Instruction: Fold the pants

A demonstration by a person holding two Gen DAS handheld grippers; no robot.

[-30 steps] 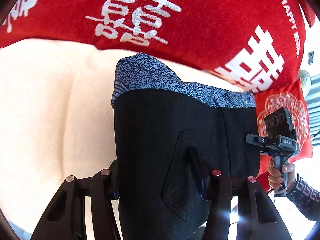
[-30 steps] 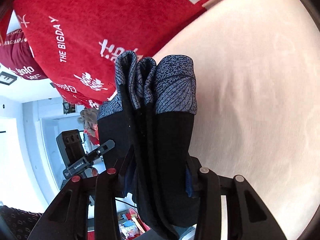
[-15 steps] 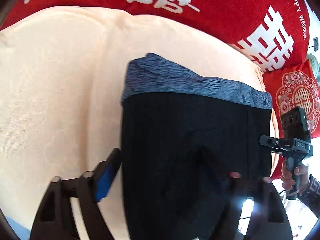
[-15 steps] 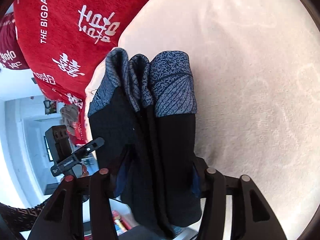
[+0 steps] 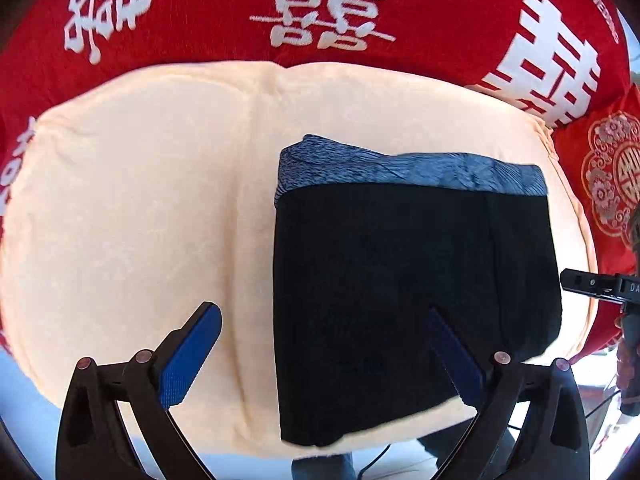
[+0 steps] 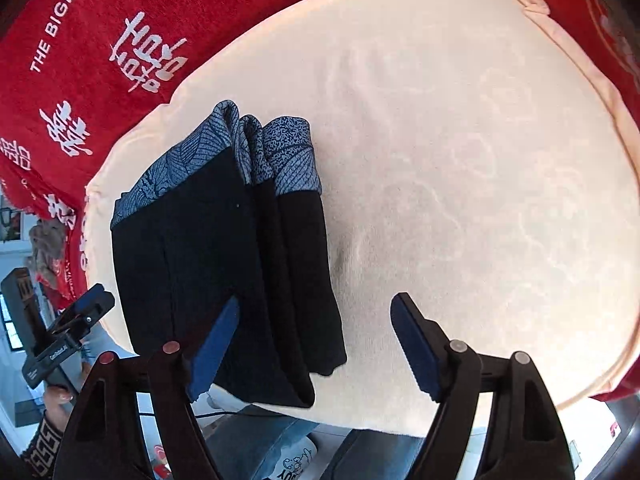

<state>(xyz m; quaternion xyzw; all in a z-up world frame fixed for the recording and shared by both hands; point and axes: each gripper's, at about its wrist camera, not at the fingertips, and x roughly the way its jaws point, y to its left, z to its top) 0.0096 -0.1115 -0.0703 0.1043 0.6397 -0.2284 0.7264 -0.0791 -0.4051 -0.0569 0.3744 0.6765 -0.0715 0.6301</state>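
Observation:
The folded black pants (image 5: 400, 288) with a blue patterned waistband (image 5: 412, 170) lie flat on the cream cushion (image 5: 140, 220). My left gripper (image 5: 320, 354) hovers over their near left edge. Its jaws are opening wide, with one pad (image 5: 192, 356) over the cushion and the other (image 5: 452, 356) over the cloth, neither pressing. In the right wrist view the pants (image 6: 208, 264) show stacked layers. My right gripper (image 6: 316, 342) is above their near right corner, jaws opening, pads clear of the fabric. Each gripper appears in the other's view: the left gripper's body (image 6: 68, 332), the right gripper's body (image 5: 600, 284).
A red blanket (image 5: 320, 12) with white characters backs the cushion. A red ornamented pillow (image 5: 612, 184) sits at the right. The cushion's front edge (image 6: 360, 420) drops to the floor, where a person's jeans and slippers (image 6: 280, 452) show. A hand (image 6: 56, 396) holds the left gripper.
Both grippers were shut on the pants' near edge a second ago. They have opened, let go and drawn back, and the pants now rest on the cushion.

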